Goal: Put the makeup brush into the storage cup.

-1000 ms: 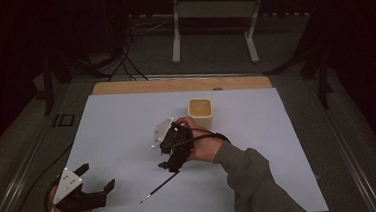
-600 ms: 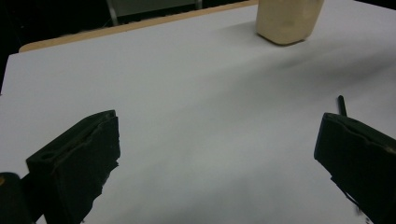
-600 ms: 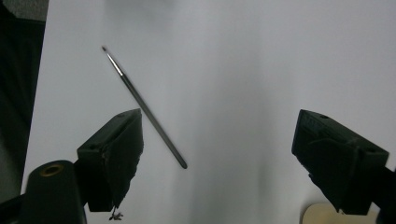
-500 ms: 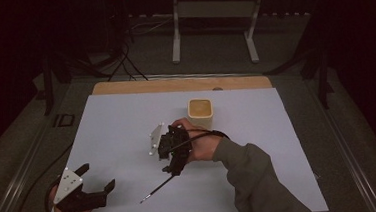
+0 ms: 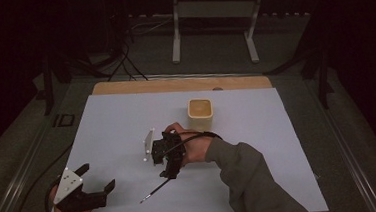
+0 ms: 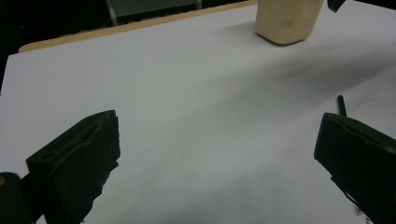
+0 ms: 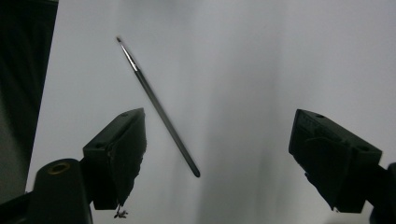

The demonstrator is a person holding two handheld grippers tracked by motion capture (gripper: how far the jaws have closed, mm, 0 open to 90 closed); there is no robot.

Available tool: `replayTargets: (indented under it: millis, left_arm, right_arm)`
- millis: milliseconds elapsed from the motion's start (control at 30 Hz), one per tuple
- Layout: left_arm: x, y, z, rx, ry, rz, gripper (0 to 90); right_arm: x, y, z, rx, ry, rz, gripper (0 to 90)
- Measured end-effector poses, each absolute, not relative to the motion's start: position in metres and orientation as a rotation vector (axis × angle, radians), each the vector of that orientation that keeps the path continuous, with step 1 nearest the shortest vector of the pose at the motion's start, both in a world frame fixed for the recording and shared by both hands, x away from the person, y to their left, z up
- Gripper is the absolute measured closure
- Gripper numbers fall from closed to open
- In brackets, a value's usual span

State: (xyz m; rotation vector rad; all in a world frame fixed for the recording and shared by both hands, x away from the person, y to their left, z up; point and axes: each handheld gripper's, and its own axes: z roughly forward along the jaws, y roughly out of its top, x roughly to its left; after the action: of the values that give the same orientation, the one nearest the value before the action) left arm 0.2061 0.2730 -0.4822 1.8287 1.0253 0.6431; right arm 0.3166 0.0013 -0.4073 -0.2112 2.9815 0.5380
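Note:
A thin black brush [image 5: 157, 190] lies on the white sheet [image 5: 117, 121] near its front edge. My right gripper [image 5: 169, 171] hovers just behind the brush's handle end, pointing down at it, jaws open and empty. In the right gripper view the brush [image 7: 159, 109] runs slantwise between the jaws [image 7: 219, 116], nearer the left one and apart from both. My left gripper [image 5: 96, 176] rests at the front left corner, open with nothing in it [image 6: 219, 119]; the brush's end [image 6: 342, 105] peeks out above its right jaw. A beige cup [image 5: 200, 113] stands behind the right hand.
The sheet lies on a wooden board [image 5: 174, 84] whose far edge shows. A metal stand [image 5: 215, 24] and cables [image 5: 117, 61] are on the floor beyond. The cup [image 6: 287, 18] is far ahead of the left gripper.
My right gripper has shifted a little to the left and toward the front, closer to the brush. The left gripper and the brush stayed where they were.

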Motion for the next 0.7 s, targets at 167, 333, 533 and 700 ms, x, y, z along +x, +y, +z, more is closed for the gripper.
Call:
replayTargets:
  millis: [167,333,533,700]
  left_arm:
    - [0.206,0.273,-0.482,1.830,1.025,0.643,1.6]
    - [0.206,0.273,-0.482,1.829,1.026,0.642,1.6]
    - [0.206,0.273,-0.482,1.831,1.024,0.643,1.6]
    - [0.206,0.273,-0.482,1.829,1.026,0.646,1.6]
  right_arm:
    - [0.317,0.005,-0.412,-0.226,3.000,0.544,18.8]
    - [0.317,0.009,-0.416,-0.237,3.013,0.535,18.8]
    - [0.314,0.017,-0.426,-0.273,3.035,0.492,19.0]
    - [0.313,0.023,-0.433,-0.281,3.046,0.467,19.2]
